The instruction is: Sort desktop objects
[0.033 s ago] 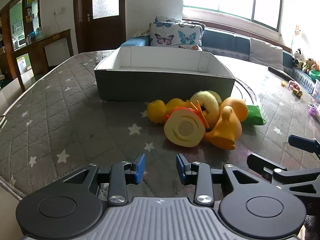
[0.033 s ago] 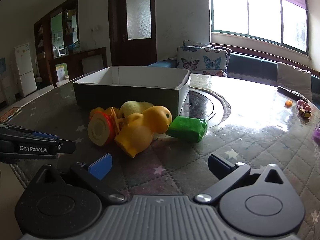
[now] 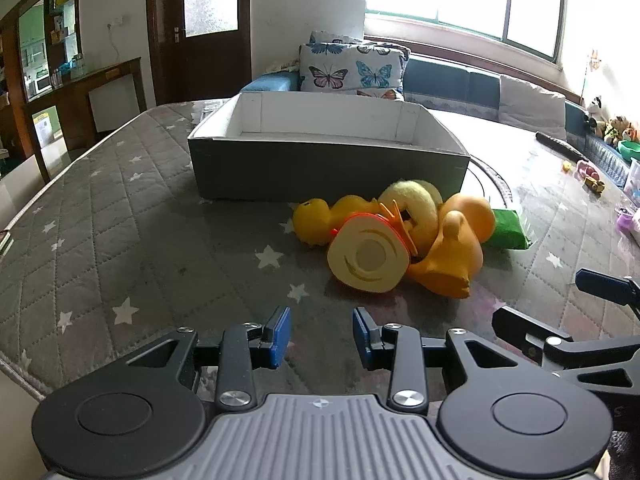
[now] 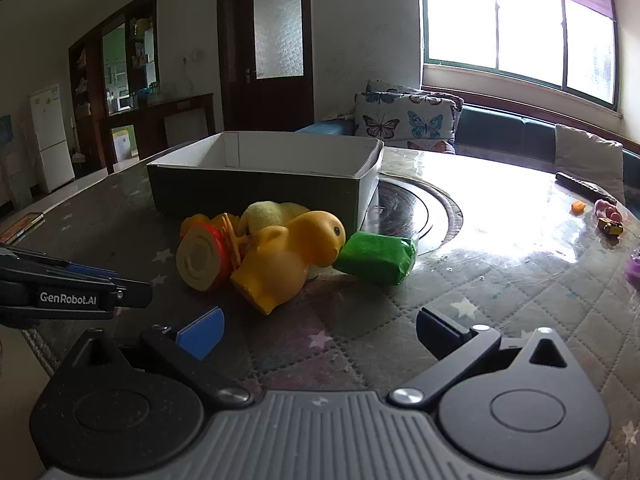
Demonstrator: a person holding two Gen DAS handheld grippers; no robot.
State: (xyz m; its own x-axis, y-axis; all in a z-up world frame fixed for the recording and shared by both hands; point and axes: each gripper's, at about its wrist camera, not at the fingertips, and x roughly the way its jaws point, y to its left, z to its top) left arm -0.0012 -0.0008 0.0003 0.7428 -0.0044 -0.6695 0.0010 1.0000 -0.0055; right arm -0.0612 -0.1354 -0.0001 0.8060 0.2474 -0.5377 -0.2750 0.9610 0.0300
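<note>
I am holding my left tongs [image 3: 321, 334] low over the tabletop [image 3: 120, 240], and they are sitting partly open with a gap between the blue pads and nothing in them. My right tongs [image 4: 320, 330] are spreading wide open, and they are empty too. From the left wrist camera I am seeing the right tongs poking in at the right edge.

The toys are lying in a little heap just ahead of both tongs. A big orange duck [image 4: 292, 256] is lying on its side at the front of the heap. Its beak is pointing at a green packet [image 4: 376, 257] and I cannot tell if they are touching. A round toy [image 3: 370, 258] with a cream face and a red rim is leaning against the duck. A fuzzy yellow ring [image 3: 416, 204] is sitting behind them, and a small yellow duck [image 3: 320, 220] is lying at the left of the heap.

A grey box [image 3: 328, 168] with white inside walls is standing just behind the heap. I cannot see its floor from here.

Some small bits [image 4: 608, 220] are lying far off on the right side of the tabletop, well apart from the heap.
</note>
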